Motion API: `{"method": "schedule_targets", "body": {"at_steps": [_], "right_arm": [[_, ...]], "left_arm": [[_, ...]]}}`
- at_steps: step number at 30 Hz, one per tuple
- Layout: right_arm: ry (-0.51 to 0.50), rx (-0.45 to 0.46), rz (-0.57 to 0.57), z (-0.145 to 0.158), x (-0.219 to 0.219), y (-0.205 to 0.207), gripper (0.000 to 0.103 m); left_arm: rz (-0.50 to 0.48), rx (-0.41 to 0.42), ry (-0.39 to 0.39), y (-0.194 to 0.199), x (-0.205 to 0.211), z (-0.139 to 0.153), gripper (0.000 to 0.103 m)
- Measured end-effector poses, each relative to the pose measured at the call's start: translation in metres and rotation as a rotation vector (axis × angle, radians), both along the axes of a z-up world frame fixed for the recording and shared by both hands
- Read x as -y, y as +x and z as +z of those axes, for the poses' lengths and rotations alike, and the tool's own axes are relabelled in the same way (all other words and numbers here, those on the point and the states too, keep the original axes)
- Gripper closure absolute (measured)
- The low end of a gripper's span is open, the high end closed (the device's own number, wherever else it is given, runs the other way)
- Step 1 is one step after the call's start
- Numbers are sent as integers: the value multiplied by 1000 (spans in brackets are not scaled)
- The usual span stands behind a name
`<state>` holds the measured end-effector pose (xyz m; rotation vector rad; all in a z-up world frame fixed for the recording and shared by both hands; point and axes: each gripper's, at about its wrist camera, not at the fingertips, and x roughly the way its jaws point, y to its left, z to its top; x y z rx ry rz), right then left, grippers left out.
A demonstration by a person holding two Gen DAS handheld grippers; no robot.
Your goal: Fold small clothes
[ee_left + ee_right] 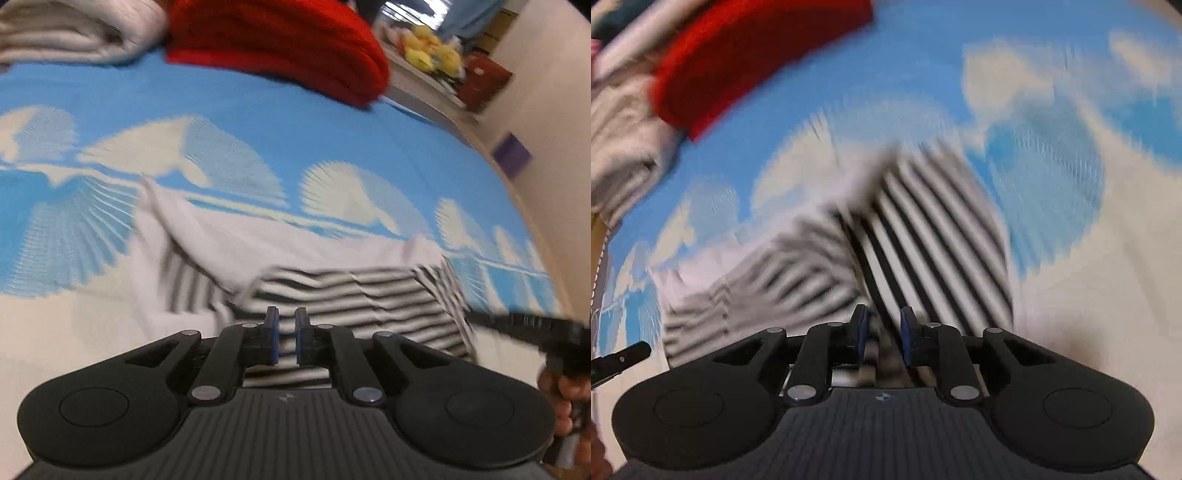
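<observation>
Far left, at the far edge of the bed: a folded cream-white soft cloth (66, 33), lying flat. Just to the right of it, touching it, a folded bright red knitted cloth (280, 44). Under both, spread over the whole bed, a blue cotton sheet with white fan-shaped prints (258, 110).

In the near middle, flat on this sheet: the small black-and-white striped garment (362, 291), with a plain white part turned over its far left side. Partly folded, with one layer over another in the right wrist view, where the stripes run in two directions.

Directly above the near edge of the garment, the left black two-finger gripper with blue pads (287, 332), pointing downward. Jaws nearly closed, only a narrow gap between the pads; stripes visible through the gap, and no cloth seen pinched there.

Further right, over the right part of the same garment, the right black two-finger gripper with blue pads (882, 332). Jaws parted more widely, with a blurred fold of striped cloth between the pads. Impossible to tell whether the pads press on it.

At the near right edge of the left wrist view, a hand (561, 398) around the handle of the right gripper.

Far right, beyond the bed: blurred yellow things (432, 51) on a pale surface, a dark red box (484, 77) beside them, and a cream wall with a small purple patch (511, 155).
</observation>
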<state>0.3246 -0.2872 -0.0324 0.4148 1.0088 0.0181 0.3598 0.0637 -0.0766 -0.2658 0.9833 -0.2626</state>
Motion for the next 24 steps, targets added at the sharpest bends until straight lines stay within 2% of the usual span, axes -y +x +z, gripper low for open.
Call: {"method": "schedule_targets", "body": {"at_steps": [2,3,4,5,6,7,8,10,12,13,15,16,17,19,21,23,24], "right_arm": [[13,95,59,15,-9,-4,80],[56,93,116,13,-13,-2,78],[92,56,160,6,-18,-1,73],[96,-25,189,-8,-23,1,71],[47,-114,194,-23,-25,2,71],[-10,-165,191,-34,-27,1,75],[-32,-154,191,-37,-28,-2,78],[-35,-96,198,-25,-31,-7,77],[-7,-7,223,-13,-34,-16,75],[-3,1,238,-13,-35,-20,73],[-31,-64,284,-27,-39,-28,72],[-66,-110,302,-36,-40,-32,73],[-84,-92,289,-35,-39,-39,74],[-108,-77,233,-15,-39,-50,73],[-75,34,206,21,-32,-69,72],[-95,139,202,63,-26,-92,72],[-107,184,188,83,-21,-102,72]], "left_arm": [[-12,-92,17,2,3,-21,93],[-12,-162,55,5,3,-36,93],[-12,-227,107,6,1,-49,95],[-15,-256,139,3,-3,-58,97],[-13,-239,132,2,-5,-54,97],[-8,-230,127,0,-5,-48,95],[-7,-200,122,-3,-4,-38,94],[-33,-124,92,-10,0,-24,92],[-84,-121,81,-17,7,-25,86],[-98,-136,105,-20,10,-32,82],[-120,-183,206,-31,14,-50,83],[-118,-167,225,-39,14,-48,82],[-107,-148,258,-48,16,-39,82],[-98,-41,274,-70,17,-9,78],[-97,77,258,-96,14,30,66],[-64,201,256,-120,14,68,53],[-54,257,250,-135,11,85,51]]}}
